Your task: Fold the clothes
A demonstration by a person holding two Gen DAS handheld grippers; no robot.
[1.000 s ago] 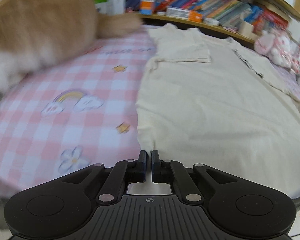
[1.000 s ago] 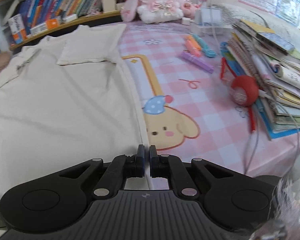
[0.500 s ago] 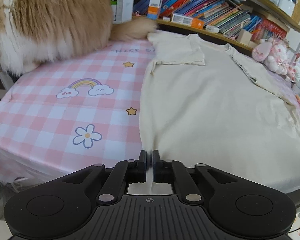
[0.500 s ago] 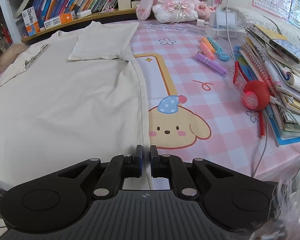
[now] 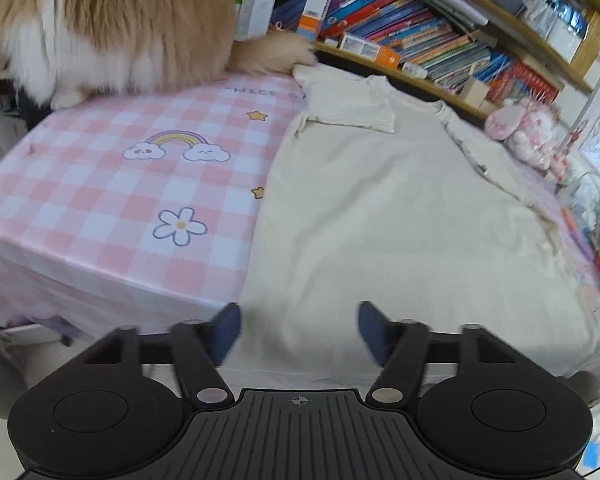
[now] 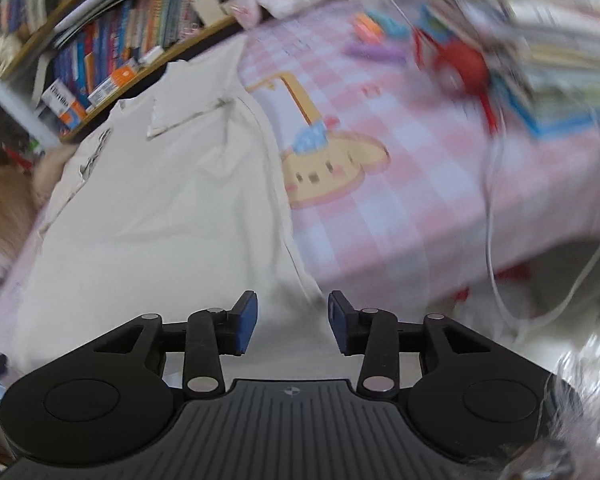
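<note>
While a cream T-shirt (image 5: pixel 400 216) lies spread flat across a pink checked tablecloth (image 5: pixel 100 208), its hem draped over the near table edge, the left gripper (image 5: pixel 299 330) hovers at that hem with its blue-padded fingers wide apart and holding nothing. On the other side, the right gripper (image 6: pixel 292 326) is likewise parted and empty over the shirt's right hem corner, though that view is blurred. One short sleeve is folded in over the chest at the far end. The knit cloth looks light, soft and limp; it will likely sag and crease wherever it is lifted, so pinching both hem corners seems the surest hold. A fluffy ginger-and-white cat (image 5: pixel 100 24) sits on the far left corner, near the sleeve.
</note>
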